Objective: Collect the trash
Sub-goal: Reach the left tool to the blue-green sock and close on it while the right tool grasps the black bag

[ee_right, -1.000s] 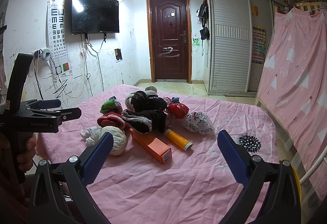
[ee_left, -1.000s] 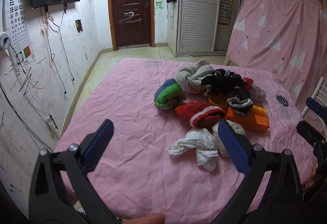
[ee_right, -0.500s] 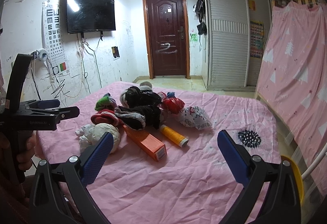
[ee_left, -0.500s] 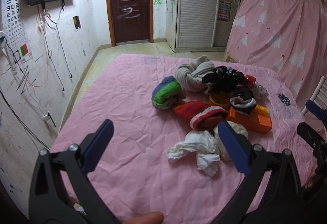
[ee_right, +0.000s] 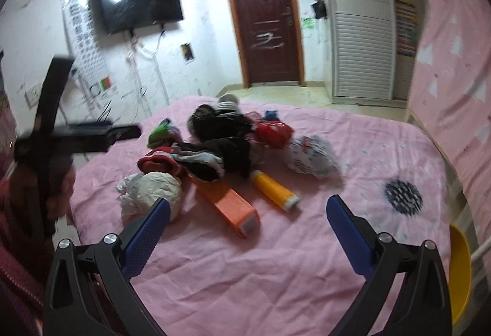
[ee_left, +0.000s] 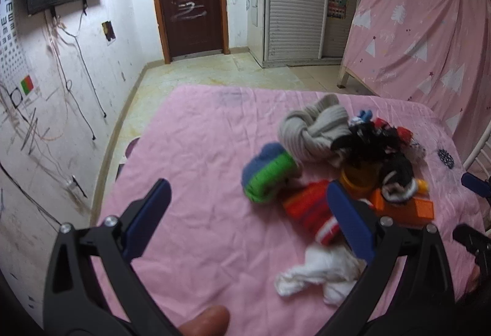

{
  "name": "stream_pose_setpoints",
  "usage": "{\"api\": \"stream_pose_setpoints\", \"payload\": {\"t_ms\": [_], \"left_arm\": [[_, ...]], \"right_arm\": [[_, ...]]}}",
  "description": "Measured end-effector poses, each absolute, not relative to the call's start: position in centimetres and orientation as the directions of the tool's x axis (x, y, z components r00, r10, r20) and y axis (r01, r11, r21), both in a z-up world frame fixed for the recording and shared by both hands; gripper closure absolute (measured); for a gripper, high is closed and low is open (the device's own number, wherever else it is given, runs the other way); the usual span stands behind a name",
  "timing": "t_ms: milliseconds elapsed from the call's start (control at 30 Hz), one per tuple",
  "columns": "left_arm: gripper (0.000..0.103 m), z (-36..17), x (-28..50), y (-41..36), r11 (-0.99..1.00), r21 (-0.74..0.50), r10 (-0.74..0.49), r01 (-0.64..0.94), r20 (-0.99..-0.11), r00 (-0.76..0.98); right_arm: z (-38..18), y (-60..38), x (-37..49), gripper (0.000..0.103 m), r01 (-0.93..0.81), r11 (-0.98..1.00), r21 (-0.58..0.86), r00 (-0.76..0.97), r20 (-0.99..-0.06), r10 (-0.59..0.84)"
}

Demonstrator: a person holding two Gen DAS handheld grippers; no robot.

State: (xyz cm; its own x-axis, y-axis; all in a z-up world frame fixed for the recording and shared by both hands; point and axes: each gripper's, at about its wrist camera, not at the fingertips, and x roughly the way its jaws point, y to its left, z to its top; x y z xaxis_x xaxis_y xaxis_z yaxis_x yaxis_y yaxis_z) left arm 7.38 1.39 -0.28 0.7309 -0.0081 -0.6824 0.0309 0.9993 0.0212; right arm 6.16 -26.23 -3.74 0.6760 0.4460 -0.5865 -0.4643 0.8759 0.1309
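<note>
Over the last second the left gripper (ee_left: 248, 225) had drifted nearer the pile, toward the crumpled white tissue (ee_left: 319, 274). The right gripper (ee_right: 248, 234) had neared the orange box (ee_right: 228, 201). Both tongs gaped wide, empty; collecting had not begun.

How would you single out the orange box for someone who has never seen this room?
Start at the pink bed and find the heap of socks and scraps on it. At the heap's near edge, by the right claw, the orange box lies flat, pointing out from under a black-and-white sock. It is the only long, square-edged carton; the yellow tube beside it is round.
</note>
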Motion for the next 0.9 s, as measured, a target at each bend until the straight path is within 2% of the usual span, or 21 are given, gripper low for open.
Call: {"api": "stream_pose_setpoints", "payload": {"t_ms": [100, 267, 367, 433, 467, 500, 533, 600, 700, 767, 900], "left_arm": [[0.006, -0.7, 9.2, 1.4, 0.998, 0.023, -0.028, 0.063, -0.709, 0.705], [0.020, -2.3, 11.5, 1.0, 0.993, -0.005, -0.078, 0.115, -0.764, 0.640], [0.034, -2.9, 12.3, 0.9, 0.991, -0.011, -0.092, 0.135, -0.784, 0.614], [0.052, -3.3, 12.8, 0.7, 0.990, -0.011, -0.095, 0.144, -0.795, 0.598], [0.056, -3.5, 13.0, 0.7, 0.988, -0.017, -0.104, 0.151, -0.800, 0.591], [0.066, -3.7, 13.1, 0.7, 0.988, -0.018, -0.106, 0.155, -0.804, 0.585], [0.070, -3.8, 13.1, 0.7, 0.988, -0.010, -0.099, 0.152, -0.803, 0.587], [0.074, -4.1, 13.0, 0.8, 0.988, -0.004, -0.095, 0.153, -0.800, 0.592], [0.077, -4.1, 12.9, 1.1, 0.988, -0.004, -0.098, 0.156, -0.796, 0.598], [0.078, -4.1, 12.9, 1.3, 0.988, -0.005, -0.099, 0.155, -0.794, 0.600], [0.079, -3.9, 12.8, 1.4, 0.988, -0.004, -0.099, 0.155, -0.790, 0.606]], "right_arm": [[-3.3, -24.9, 7.3, 0.008, -0.491, 0.862, 0.126, 0.655, -0.600, 0.460], [-2.9, -22.2, 9.2, 0.008, -0.526, 0.842, 0.118, 0.623, -0.620, 0.476], [-2.8, -21.1, 10.7, 0.009, -0.519, 0.846, 0.118, 0.617, -0.634, 0.467], [-2.9, -20.7, 11.7, 0.010, -0.511, 0.849, 0.132, 0.611, -0.639, 0.468], [-3.0, -20.7, 12.4, 0.015, -0.503, 0.852, 0.148, 0.602, -0.647, 0.468], [-3.2, -20.6, 12.8, 0.020, -0.496, 0.854, 0.158, 0.596, -0.653, 0.467], [-3.4, -20.6, 13.3, 0.029, -0.490, 0.855, 0.170, 0.586, -0.662, 0.467], [-4.0, -20.6, 14.2, 0.036, -0.487, 0.843, 0.226, 0.543, -0.678, 0.495], [-4.4, -20.4, 14.5, 0.045, -0.499, 0.825, 0.267, 0.504, -0.685, 0.526], [-4.3, -20.6, 14.5, 0.056, -0.498, 0.822, 0.278, 0.504, -0.679, 0.534], [-4.1, -21.1, 14.2, 0.058, -0.487, 0.822, 0.294, 0.517, -0.662, 0.543]]}}
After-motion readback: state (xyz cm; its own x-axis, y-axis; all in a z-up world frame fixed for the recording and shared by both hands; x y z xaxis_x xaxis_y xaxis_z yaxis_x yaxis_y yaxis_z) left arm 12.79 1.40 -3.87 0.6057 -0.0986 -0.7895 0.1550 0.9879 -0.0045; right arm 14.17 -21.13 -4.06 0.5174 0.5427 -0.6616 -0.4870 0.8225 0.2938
